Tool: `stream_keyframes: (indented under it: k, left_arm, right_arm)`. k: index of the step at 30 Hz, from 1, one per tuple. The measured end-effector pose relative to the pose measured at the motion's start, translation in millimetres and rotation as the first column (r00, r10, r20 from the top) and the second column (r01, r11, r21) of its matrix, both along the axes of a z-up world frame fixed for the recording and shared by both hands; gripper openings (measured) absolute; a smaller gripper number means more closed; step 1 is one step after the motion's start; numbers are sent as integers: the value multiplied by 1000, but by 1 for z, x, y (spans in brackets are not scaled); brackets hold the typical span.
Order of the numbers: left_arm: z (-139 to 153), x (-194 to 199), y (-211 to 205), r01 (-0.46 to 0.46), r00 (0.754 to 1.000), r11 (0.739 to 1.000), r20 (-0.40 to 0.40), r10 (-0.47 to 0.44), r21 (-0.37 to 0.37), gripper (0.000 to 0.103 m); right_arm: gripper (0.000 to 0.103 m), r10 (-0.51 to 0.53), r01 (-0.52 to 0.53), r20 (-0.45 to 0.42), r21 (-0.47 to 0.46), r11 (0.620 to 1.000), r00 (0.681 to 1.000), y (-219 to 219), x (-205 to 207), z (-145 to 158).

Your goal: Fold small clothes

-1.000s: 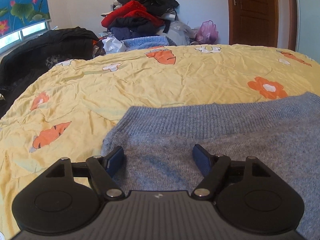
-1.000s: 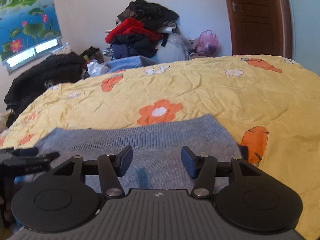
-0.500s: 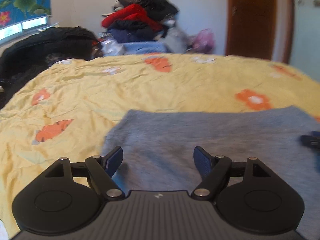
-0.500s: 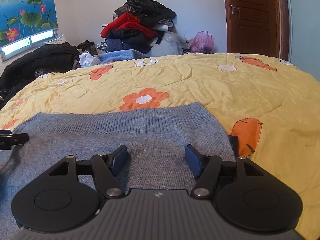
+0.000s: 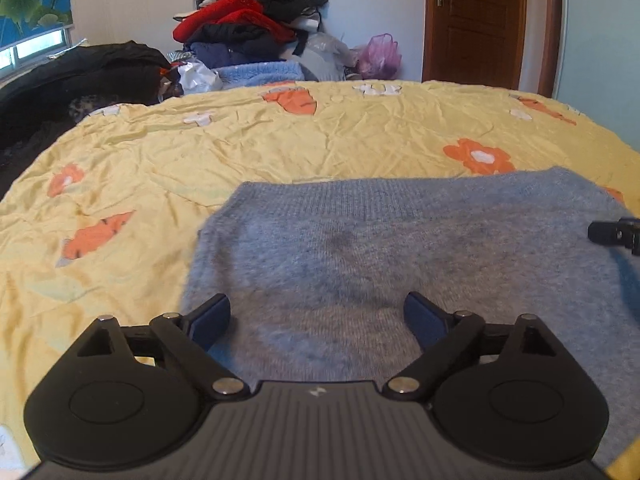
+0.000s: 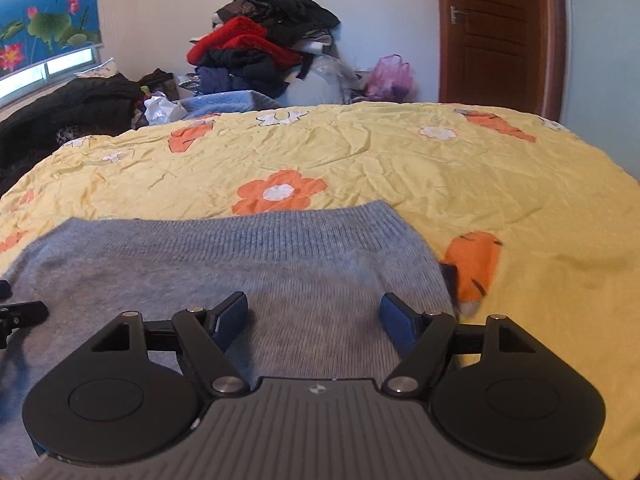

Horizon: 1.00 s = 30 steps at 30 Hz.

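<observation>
Grey knit sweater (image 5: 400, 256) flat near bedspread's (image 5: 280, 148) near edge, ribbed hem toward far edge, long axis crosswise, left gripper (image 5: 318, 316) and right gripper (image 6: 314, 316) jaws apart above it.

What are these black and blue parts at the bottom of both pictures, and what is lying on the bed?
There is no robot here. A person holds a hand tool in each hand, and each tool has a small camera that looks forward along its two fingers. The black plates and blue-padded fingers you see are the tool itself. One picture comes from the left gripper, the other from the right gripper. Both have their jaws open and hold nothing.

Under both lies a grey-blue knitted sweater, spread flat on a yellow bedsheet with orange flowers. At the edge of each picture you see a dark tip of the other tool.

Behind the bed are a pile of red, black and blue clothes and a brown wooden door.
</observation>
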<state>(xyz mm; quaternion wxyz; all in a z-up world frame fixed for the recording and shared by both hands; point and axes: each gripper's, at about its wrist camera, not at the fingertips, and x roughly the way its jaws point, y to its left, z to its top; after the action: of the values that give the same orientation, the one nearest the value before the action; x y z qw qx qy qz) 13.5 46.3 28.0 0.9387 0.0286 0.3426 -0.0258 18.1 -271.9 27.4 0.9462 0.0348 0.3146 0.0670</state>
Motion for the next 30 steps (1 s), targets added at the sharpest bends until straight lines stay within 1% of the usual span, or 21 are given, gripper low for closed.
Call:
stream_keyframes:
  k: [1,3,4,5,6,8,10,11,12,13,14,15,18,19,20,21,24,25,28,29,30]
  left_arm:
    - [2,-8,2,14,1000,1000,7,-14,-18,94]
    - [-12,-12,0,27,999,1000,-34,-27,-12,95]
    - [-20,-15,3,27,1000,999,1,-27,-26,97]
    - [-23,-15,5,20,1000,999,15,-20,-35,100]
    - [-20,-12,5,6,1000,999,2,-6,-42,101]
    - [-10,-10,5,-22,999,999,-25,20,-49,99]
    - [4,-21,13,-71,997,995,2,72,-76,99]
    - [11,-33,20,-108,994,988,21,111,-112,99]
    - [16,-45,30,-155,987,974,23,161,-165,99]
    - [18,-59,41,-209,976,949,8,217,-237,99]
    - [17,-74,54,-264,962,911,-23,271,-318,99]
    - [12,-88,64,-319,946,866,-70,317,-385,99]
    - [-5,-122,89,-477,877,731,-214,430,-489,99]
    - [-8,-133,94,-485,869,692,-211,447,-535,99]
    - [-7,-139,97,-494,862,668,-214,459,-556,99]
    - [-8,-139,99,-495,862,654,-230,452,-572,99]
    - [-11,-131,101,-477,871,589,-260,417,-652,99]
    - [-11,-127,98,-475,871,582,-260,417,-660,99]
    - [-10,-115,89,-469,875,593,-254,412,-654,98]
    - [-10,-112,86,-471,874,600,-249,417,-647,98]
    - [-10,-109,83,-470,875,616,-243,418,-633,98]
  right_arm:
    - [78,18,-18,3,21,1000,1000,0,-9,2]
    - [87,37,-37,-23,26,999,999,0,-21,-4]
    - [88,43,-42,-41,11,999,998,1,-22,-12]
    - [91,61,-61,-4,-30,998,998,4,-27,-18]
    - [91,72,-72,-3,-65,995,997,8,-28,-20]
    - [90,66,-69,-37,-72,995,997,11,-24,-12]
    - [89,56,-58,-59,-40,997,997,8,-25,-1]
    - [89,55,-56,-55,-18,998,997,7,-30,5]
    - [90,62,-62,-40,4,998,997,5,-37,11]
    - [90,72,-72,-24,26,997,997,5,-45,16]
    - [91,81,-81,-11,45,996,997,5,-53,21]
    - [92,87,-87,-1,65,994,996,6,-60,23]
    - [92,121,-119,-3,131,984,993,13,-73,26]
    - [92,137,-135,-8,145,980,990,18,-74,27]
    - [92,158,-155,-11,151,976,987,24,-74,28]
    - [92,182,-178,-9,148,973,983,31,-74,29]
    - [92,235,-233,0,131,964,972,51,-71,34]
    - [92,251,-249,2,137,959,968,57,-70,37]
    - [92,283,-282,11,151,948,959,69,-69,46]
    - [93,293,-292,15,145,945,956,73,-70,49]
    - [94,302,-302,17,138,943,953,76,-70,51]
